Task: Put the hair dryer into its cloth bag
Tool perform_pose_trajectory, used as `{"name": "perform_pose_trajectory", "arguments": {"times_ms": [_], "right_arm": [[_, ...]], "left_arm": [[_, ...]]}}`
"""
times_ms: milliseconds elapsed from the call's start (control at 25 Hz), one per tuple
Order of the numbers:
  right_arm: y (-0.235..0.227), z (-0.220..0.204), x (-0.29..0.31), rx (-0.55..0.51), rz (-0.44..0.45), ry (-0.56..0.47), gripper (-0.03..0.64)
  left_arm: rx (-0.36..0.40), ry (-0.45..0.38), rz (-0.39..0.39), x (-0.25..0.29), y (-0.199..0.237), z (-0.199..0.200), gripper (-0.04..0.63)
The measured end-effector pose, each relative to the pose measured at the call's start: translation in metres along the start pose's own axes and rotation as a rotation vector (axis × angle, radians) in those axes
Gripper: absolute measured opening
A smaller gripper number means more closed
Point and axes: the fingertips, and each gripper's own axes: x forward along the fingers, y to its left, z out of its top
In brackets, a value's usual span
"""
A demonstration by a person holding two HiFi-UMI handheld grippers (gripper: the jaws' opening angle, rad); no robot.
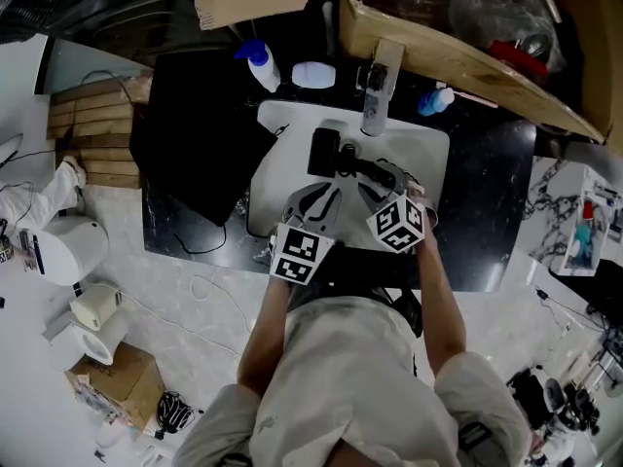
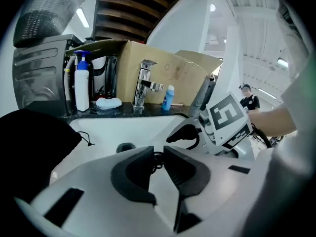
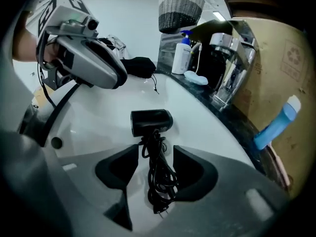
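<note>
Right tongs point(image 3: 155, 151) are hanging apart astride the floppy cord point(image 3: 160, 177); left tongs point(image 2: 158, 153) apart, empty. Hair dryer point(image 3: 150, 121) is looking rigid, slick, probably light: grip handle, not cord.

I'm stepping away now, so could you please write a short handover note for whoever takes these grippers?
Left gripper: jaws slightly apart, empty, over the sink.
Right gripper: open, straddling the bundled cord of the hair dryer, not gripping.
Hair dryer lies in the sink; cloth bag sits on the counter beside it.
Done: nothing bagged.
Left: grip the dryer, open the bag, slide it in.
</note>
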Motion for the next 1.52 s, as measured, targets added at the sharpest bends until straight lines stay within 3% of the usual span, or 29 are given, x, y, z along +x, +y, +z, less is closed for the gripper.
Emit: {"name": "perform_pose_trajectory", "arguments": {"times_ms": [880,1120,1520], "right_arm": [[-0.002,-0.024,0.050,-0.130,0.075,0.114,0.222],[0.003,-0.033,0.056,-0.186,0.147,0.160,0.224],[-0.002,-0.043,0.075,-0.212,0.161,0.188,0.224]], "left_arm": [[-0.023,0.041,-0.025,0.020,0.000,-0.014,0.060],[-0.026,0.046,-0.024,0.023,-0.002,-0.016,0.060],[-0.032,0.049,-0.012,0.026,0.000,-0.019,0.060]]}}
